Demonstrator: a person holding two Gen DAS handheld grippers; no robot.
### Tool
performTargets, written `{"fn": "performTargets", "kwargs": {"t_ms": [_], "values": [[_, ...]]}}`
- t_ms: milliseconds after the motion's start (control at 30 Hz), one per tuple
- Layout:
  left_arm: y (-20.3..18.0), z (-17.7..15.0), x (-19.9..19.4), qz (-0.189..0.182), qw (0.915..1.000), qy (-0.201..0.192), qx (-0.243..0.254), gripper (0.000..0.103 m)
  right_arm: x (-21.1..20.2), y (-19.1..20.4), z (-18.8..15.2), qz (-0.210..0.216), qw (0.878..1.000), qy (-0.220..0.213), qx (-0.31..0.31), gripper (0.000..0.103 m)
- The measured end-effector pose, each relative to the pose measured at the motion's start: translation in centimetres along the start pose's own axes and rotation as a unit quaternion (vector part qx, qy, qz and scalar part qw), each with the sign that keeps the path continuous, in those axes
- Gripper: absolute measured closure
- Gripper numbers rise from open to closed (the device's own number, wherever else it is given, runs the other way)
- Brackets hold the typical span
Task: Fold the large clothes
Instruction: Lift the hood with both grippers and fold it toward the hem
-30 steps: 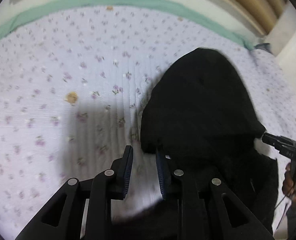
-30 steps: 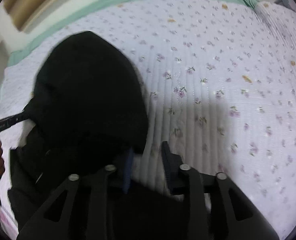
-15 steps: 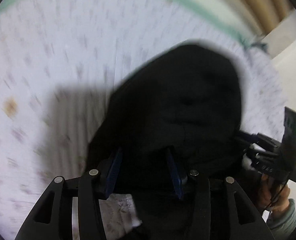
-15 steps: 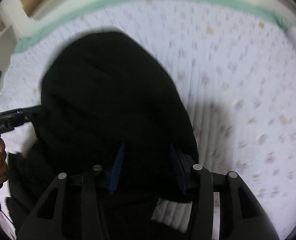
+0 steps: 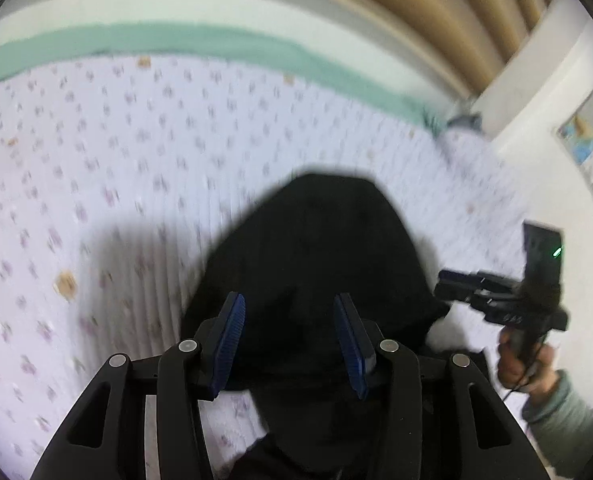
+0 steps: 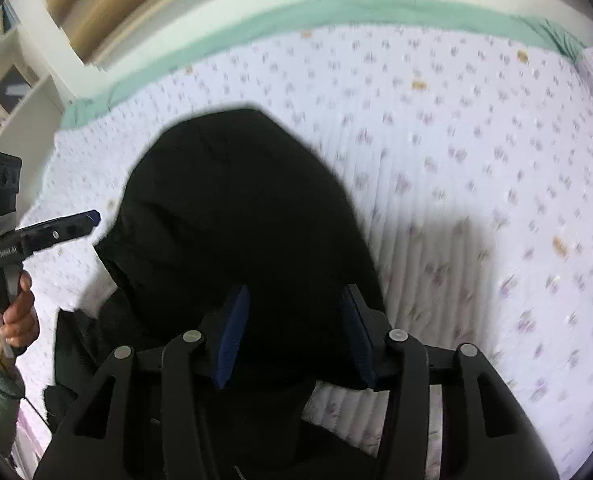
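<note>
Both tongs have released: the left tongs (image 5: 290, 346) and right tongs (image 6: 296, 336) now stand wide, having been narrow a second ago. The black garment (image 6: 236, 216) lies at frame centre on the bed (image 6: 476, 140). This fold appears placed.

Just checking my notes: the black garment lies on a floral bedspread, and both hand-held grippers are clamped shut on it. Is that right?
Not quite. The black garment does lie on the floral bedspread, but each wrist view shows its hand-held gripper, left and right, open, with the jaws spread wide.
</note>
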State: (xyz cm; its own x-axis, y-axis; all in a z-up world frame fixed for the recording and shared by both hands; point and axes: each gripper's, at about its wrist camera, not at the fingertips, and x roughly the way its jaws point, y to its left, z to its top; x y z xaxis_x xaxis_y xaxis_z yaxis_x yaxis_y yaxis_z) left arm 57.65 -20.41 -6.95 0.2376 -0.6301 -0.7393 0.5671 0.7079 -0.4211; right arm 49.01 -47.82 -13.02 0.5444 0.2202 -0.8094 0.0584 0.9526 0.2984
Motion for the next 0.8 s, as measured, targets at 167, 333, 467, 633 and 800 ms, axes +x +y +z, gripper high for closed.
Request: {"fn": "performTargets", "kwargs": {"t_ms": [167, 333, 467, 633, 800], "values": [[2.7, 2.2, 0.5, 0.001, 0.9997, 0.007, -0.024, 0.045, 1.0, -1.2, 2.0, -0.018, 1.000, 0.007, -0.007, 0.045], [5.6, 2.6, 4.6, -0.027, 0.9945, 0.064, -0.078, 0.045, 4.0, -3.6, 3.9, 0.008, 0.999, 0.040, 0.010, 0.045], [6.5, 1.7, 8.3, -0.053, 0.9882, 0.107, -0.096, 0.045, 7.4, -3.4, 4.8, 0.035, 0.997, 0.070, 0.020, 0.045], [4.7, 0.5, 8.3, -0.044, 0.9935, 0.090, -0.055, 0.066, 9.1, -2.0, 5.1, 0.046, 0.996, 0.081, 0.001, 0.069], [2.6, -0.5, 4.4, -0.041, 0.9977, 0.053, -0.010, 0.078, 5.6, 1.2, 3.9, 0.023, 0.997, 0.039, -0.057, 0.085]]}}
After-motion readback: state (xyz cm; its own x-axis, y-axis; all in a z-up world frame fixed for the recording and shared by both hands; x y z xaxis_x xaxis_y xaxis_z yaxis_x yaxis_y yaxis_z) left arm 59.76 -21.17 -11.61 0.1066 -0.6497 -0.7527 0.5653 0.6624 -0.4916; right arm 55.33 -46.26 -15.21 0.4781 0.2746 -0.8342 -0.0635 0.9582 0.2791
